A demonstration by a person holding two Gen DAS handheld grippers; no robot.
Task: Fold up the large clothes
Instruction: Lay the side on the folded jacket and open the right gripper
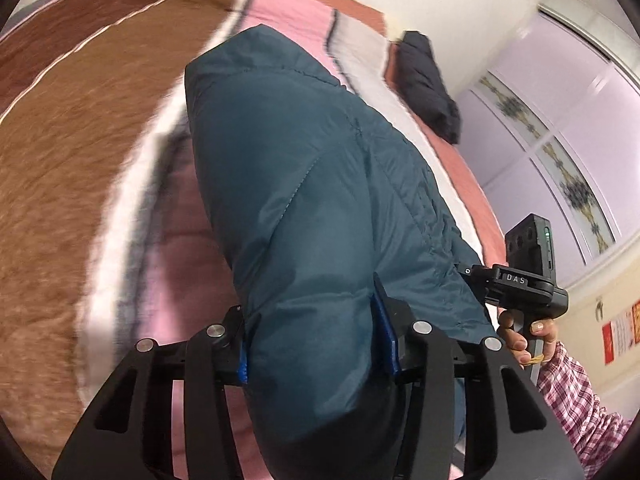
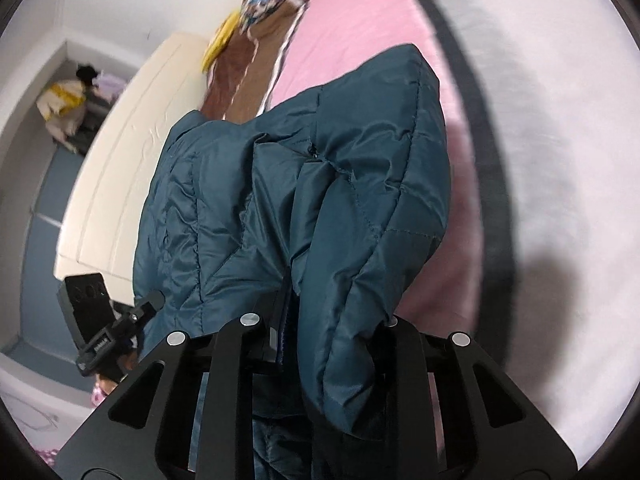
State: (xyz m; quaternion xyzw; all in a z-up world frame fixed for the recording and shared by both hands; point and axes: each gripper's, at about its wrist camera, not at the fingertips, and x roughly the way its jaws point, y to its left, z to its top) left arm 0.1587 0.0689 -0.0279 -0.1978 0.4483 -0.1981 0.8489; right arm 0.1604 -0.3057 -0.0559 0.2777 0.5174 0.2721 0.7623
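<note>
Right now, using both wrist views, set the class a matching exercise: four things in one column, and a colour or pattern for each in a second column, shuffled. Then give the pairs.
Things
1. padded jacket clamped in both grippers
2. fuzzy blanket
3. sleeve of the person holding the right gripper
4. headboard

Colours
A. cream
B. teal
C. pink and white check
D. brown

Pairs: 1-B, 2-D, 3-C, 4-A

Teal quilted puffer jacket (image 1: 320, 184) bunched, lifted above bed, hanging.
</note>
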